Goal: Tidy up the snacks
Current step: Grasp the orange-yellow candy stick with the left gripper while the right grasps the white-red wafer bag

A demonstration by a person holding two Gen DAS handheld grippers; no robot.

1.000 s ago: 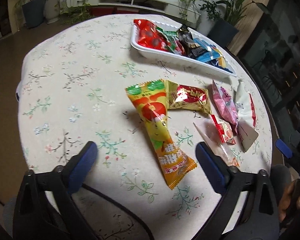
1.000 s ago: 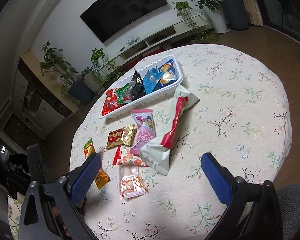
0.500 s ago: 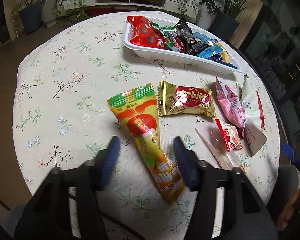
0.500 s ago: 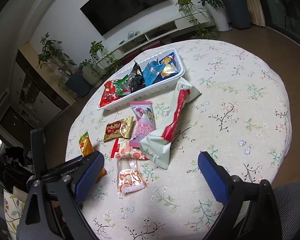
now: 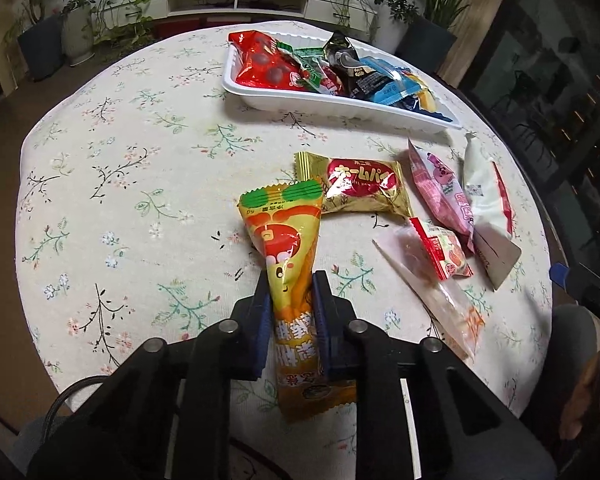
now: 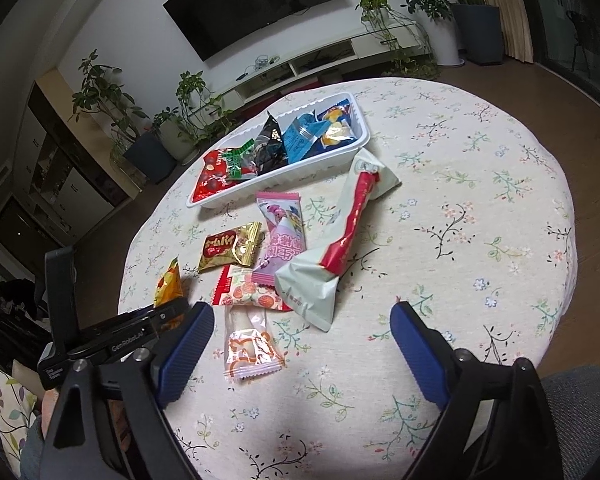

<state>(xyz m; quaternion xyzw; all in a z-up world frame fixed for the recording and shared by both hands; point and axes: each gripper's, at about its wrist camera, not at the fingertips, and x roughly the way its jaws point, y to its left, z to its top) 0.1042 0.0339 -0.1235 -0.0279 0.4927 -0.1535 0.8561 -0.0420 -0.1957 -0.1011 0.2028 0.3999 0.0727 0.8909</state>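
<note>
My left gripper (image 5: 291, 280) is shut on the long yellow-orange snack packet (image 5: 286, 240), gripping its lower half at the table's near side; it also shows in the right wrist view (image 6: 168, 286). A white tray (image 5: 332, 100) with several snacks sits at the far side. Loose on the cloth lie a gold packet (image 5: 360, 188), a pink packet (image 5: 440, 188), a white-and-red packet (image 5: 486, 196), a small red-and-white packet (image 5: 444, 250) and a clear packet (image 5: 440, 296). My right gripper (image 6: 302, 320) is open and empty, above the clear packet (image 6: 250, 344).
The round table has a floral cloth (image 5: 140, 184) and its edge drops off all around. The left gripper's body (image 6: 112, 336) sits close beside my right gripper's left finger. Potted plants (image 6: 104, 100), a TV (image 6: 256, 4) and low shelves stand behind.
My left gripper moved forward over the yellow-orange packet and closed on it. My right gripper drifted slightly and stayed open.
</note>
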